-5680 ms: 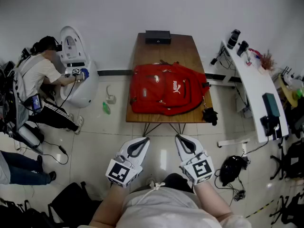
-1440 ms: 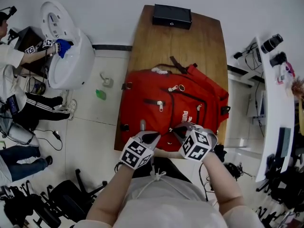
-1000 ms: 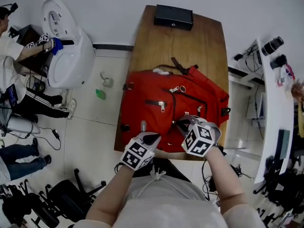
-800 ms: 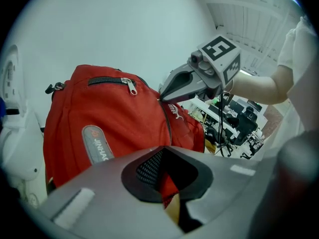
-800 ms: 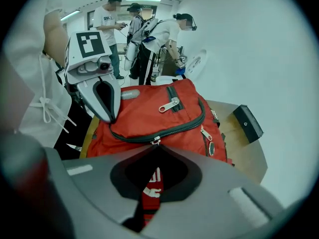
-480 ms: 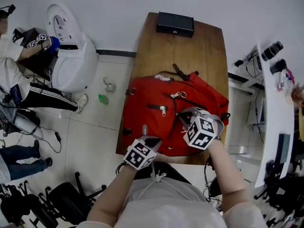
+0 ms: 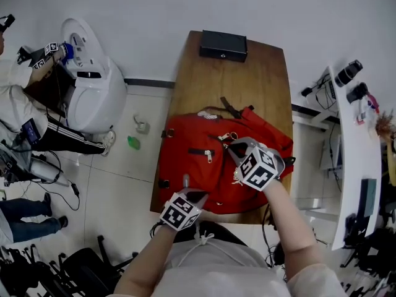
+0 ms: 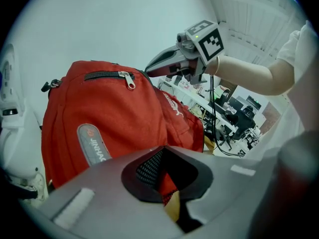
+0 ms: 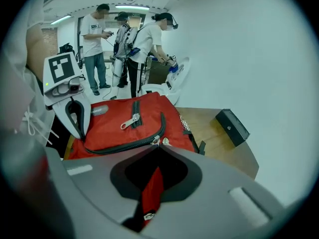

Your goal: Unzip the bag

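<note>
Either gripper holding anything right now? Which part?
Left gripper is shut on the red backpack, near-edge fabric. Right gripper is shut on a red strip beside the zipper pulls; exact part unclear.

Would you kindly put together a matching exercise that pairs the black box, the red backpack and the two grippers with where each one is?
Things:
1. black box
2. red backpack
3. left gripper
4. right gripper

Places:
A. over the backpack, tips by its zip pulls
B. at the far end of the wooden table
C. at the backpack's near edge
D. lying on the near half of the table

Pairs: 1-B, 2-D, 3-C, 4-A.
</note>
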